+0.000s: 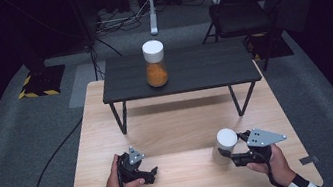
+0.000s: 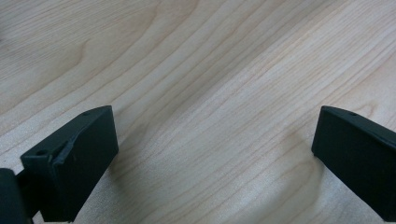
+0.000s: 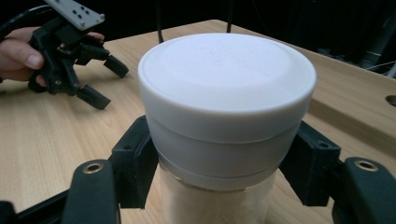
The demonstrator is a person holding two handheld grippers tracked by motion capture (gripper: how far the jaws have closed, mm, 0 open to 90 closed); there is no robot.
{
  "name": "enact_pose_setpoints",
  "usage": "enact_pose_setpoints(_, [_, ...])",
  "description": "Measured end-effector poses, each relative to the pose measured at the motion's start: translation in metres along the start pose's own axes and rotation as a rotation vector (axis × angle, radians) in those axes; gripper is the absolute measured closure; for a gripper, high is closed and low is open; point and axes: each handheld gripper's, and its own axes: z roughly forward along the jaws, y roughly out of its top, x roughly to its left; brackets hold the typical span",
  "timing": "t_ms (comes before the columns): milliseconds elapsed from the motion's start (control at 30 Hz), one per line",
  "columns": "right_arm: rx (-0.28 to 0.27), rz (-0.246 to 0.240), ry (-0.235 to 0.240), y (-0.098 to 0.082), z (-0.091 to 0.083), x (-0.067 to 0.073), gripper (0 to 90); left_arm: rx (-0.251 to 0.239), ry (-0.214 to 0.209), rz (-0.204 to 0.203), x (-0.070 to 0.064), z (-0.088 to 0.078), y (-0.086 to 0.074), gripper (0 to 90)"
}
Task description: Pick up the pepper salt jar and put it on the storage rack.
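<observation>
Right hand-held gripper (image 1: 227,156) sat low on the light wooden desk (image 1: 175,127), near its front edge, held by the person's right hand (image 1: 271,163); its jaws were clamped on a white-lidded jar (image 1: 225,146), one jaw on each side just under the lid; in the right gripper view the jar (image 3: 219,154) stood upright between the jaws, its white lid (image 3: 226,84) close to the camera and a pale, sand-like filling visible in the clear body below; jar rested on the desk as far as the high view showed, though contact under it could not be confirmed. Left hand-held gripper (image 1: 153,173) lay well apart from the jar, off to the far side of the right one, held in the left hand (image 1: 117,179); its jaws stood wide apart with nothing between them; left gripper view showed bare wood grain (image 2: 210,93) under the two black jaws; from the right gripper view the same gripper (image 3: 105,81) appeared beyond the jar, jaws spread, fingers (image 3: 28,58) wrapped round its body. Beyond both grippers, a small dark raised table (image 1: 201,68) stood on the desk's far half; on it a second jar (image 1: 155,63), upright, white lid, orange filling in its lower part. A dark folding chair (image 1: 247,7) stood on the grey floor behind.
</observation>
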Motion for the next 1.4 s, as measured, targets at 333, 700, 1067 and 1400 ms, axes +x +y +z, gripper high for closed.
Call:
enact_pose_setpoints(333, [-0.018,0.018,-0.051,0.014,-0.004,0.001,34.6,0.000,-0.001,0.003,0.000,0.000,0.000,0.3])
enact_pose_setpoints(700, [-0.044,0.031,-0.093,0.036,-0.003,0.002,34.7,0.000,-0.001,0.003,0.000,0.000,0.000,0.3])
enact_pose_setpoints(1067, [-0.063,0.029,-0.146,0.069,-0.002,0.003,34.6,0.000,-0.001,0.004,0.000,0.000,0.000,0.3])
enact_pose_setpoints(1400, [-0.069,0.050,-0.199,0.099,-0.003,0.005,34.6,0.000,-0.001,0.004,0.000,0.000,0.001,0.3])
